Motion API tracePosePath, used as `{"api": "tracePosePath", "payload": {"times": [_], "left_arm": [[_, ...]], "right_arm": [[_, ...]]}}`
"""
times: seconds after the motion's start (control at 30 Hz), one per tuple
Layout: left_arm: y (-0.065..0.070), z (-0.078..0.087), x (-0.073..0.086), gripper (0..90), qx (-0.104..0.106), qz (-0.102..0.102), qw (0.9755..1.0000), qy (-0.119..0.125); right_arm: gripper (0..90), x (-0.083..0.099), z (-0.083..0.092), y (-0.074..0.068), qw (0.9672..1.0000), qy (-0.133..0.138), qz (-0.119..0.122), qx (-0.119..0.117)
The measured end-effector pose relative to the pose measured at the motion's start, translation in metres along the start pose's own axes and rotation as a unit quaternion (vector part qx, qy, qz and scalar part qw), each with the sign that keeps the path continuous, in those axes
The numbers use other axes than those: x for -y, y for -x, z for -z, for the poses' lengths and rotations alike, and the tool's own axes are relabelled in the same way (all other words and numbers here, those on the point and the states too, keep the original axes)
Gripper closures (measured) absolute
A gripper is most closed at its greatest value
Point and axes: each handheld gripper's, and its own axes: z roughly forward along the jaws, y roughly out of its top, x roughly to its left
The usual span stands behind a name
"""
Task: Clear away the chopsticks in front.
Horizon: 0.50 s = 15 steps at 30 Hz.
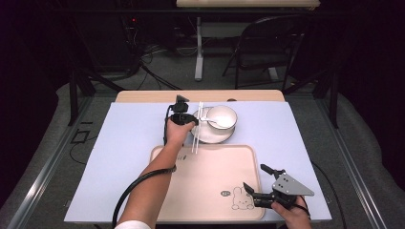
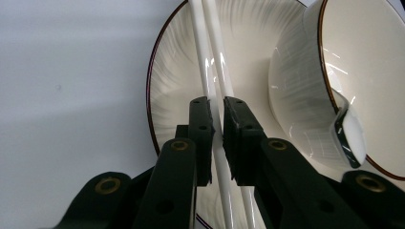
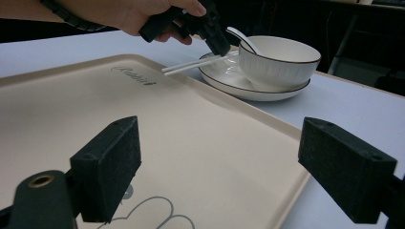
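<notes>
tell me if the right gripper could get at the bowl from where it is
Probably yes. The right gripper hangs open over the tray's near corner, and bare tray lies between it and the bowl; only the left gripper works beside the plate.

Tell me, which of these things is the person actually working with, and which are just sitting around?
In use:
- left gripper, shut on the white chopsticks
- plate the chopsticks lie across

Lying about for now:
- bowl with a spoon in it
- beige tray
- right gripper, open, holding nothing, over the tray
- folding chair behind the table
</notes>
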Motion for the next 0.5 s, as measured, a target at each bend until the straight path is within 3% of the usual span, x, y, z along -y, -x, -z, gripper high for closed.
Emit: {"api": "tracePosePath", "payload": {"times": [0.33,0.5], "left_arm": [[-0.0043,-0.0033,-0.0023,81.5,-0.001,0.029,0.9994,-0.019],[-0.0062,-0.004,-0.0029,81.7,-0.013,0.037,0.9989,-0.023]], "right_arm": [[14.0,0.0,0.0,-0.0001,1.0,0.0,0.0,-0.001],[14.0,0.0,0.0,-0.0001,1.0,0.0,0.0,-0.001]]}}
